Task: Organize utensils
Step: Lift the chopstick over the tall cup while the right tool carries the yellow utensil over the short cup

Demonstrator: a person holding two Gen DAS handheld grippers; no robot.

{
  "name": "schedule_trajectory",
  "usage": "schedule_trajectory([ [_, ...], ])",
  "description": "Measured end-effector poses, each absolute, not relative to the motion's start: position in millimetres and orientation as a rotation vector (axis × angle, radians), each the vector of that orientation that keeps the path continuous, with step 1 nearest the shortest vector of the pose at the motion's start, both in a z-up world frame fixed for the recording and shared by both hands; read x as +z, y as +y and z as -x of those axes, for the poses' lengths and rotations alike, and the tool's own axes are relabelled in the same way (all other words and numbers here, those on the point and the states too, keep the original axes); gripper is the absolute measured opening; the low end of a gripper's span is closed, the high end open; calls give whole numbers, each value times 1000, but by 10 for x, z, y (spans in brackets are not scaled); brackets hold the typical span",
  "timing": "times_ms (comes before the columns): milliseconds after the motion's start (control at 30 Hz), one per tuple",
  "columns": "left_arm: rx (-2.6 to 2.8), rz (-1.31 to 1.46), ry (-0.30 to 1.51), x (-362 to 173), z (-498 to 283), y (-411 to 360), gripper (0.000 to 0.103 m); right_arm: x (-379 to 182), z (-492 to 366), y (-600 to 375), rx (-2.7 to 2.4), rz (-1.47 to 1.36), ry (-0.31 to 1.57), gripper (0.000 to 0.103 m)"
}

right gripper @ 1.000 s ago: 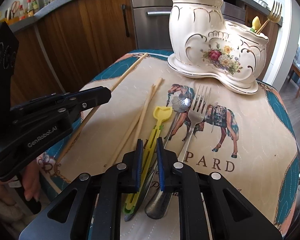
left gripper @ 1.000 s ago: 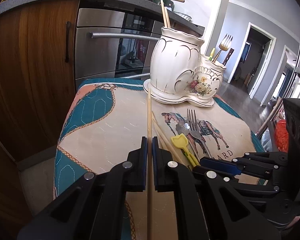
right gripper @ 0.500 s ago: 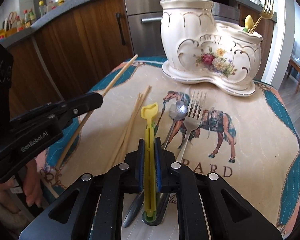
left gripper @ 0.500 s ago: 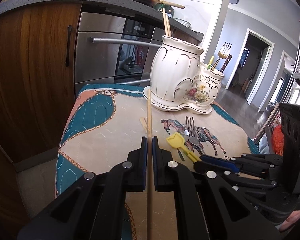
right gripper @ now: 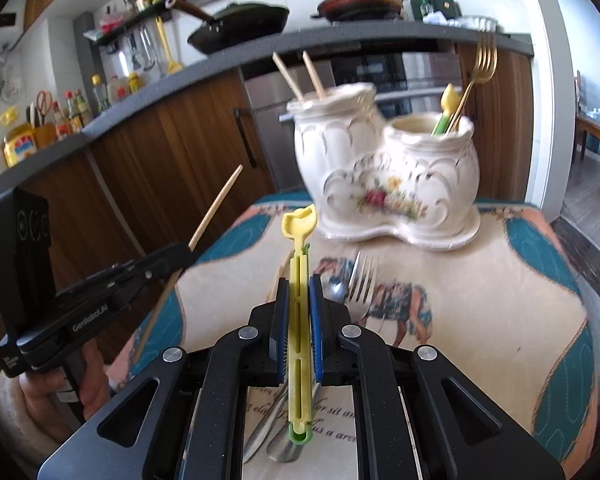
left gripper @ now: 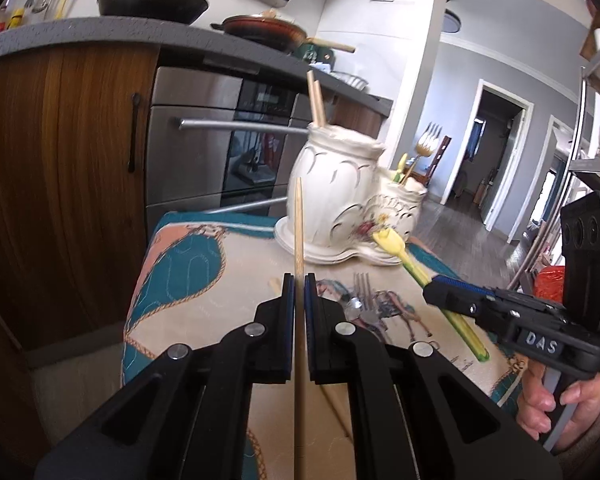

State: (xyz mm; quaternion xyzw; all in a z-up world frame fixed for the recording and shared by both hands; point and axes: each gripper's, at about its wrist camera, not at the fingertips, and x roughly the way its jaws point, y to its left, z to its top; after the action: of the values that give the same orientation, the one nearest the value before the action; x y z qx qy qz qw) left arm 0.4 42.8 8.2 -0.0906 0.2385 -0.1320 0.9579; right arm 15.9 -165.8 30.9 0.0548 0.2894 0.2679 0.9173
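Nearest to us, our left tool (left gripper: 299, 288) is clamped on a single wooden chopstick (left gripper: 299, 224), which runs straight forward between the pads and is lifted off the cloth, its tip pointing toward the tall side of the holder. Our right tool (right gripper: 299, 292) is closed on the yellow-green utensil (right gripper: 299, 320), gripping it along the slotted handle with the yellow head sticking out ahead, also raised above the counter (right gripper: 480, 292). Below and just beyond the tools, a silver fork (right gripper: 362, 276) and a spoon (right gripper: 334, 286) lie on the horse-print cloth, with more loose chopsticks (left gripper: 276, 285) beside them. Further off stands the white ceramic holder (right gripper: 384, 176) with two compartments: the taller left one already carries two chopsticks (right gripper: 300, 76), the lower right one a gold fork (right gripper: 476, 76) and a yellow-green piece like ours. To do this step well, we judge it best to bring one tool in at a time, so the two do not crowd each other over the rims. We should tilt the chopstick tip-down over the tall mouth and let go only once it is well inside; the yellow-green utensil belongs in the lower compartment, lowered clear of the gold fork so nothing is knocked or tipped.
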Motion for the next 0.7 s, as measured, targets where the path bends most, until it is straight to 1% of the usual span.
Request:
schedule_trajectory([
  [133,-305,178,445,226,-3,397,5,464,-167,-1887,531,-155,512,11],
  [300,-364,168,374,584,-205,370,5,704,-343,-2103,519,-197,447,11],
  [533,-462,217,244,1152,-778,263,5,1002,-831,-2269,543,-284,379,11],
  [700,-511,277,228,1284,-1315,152,5,1081,-1241,-2283,534,-337,335,11],
])
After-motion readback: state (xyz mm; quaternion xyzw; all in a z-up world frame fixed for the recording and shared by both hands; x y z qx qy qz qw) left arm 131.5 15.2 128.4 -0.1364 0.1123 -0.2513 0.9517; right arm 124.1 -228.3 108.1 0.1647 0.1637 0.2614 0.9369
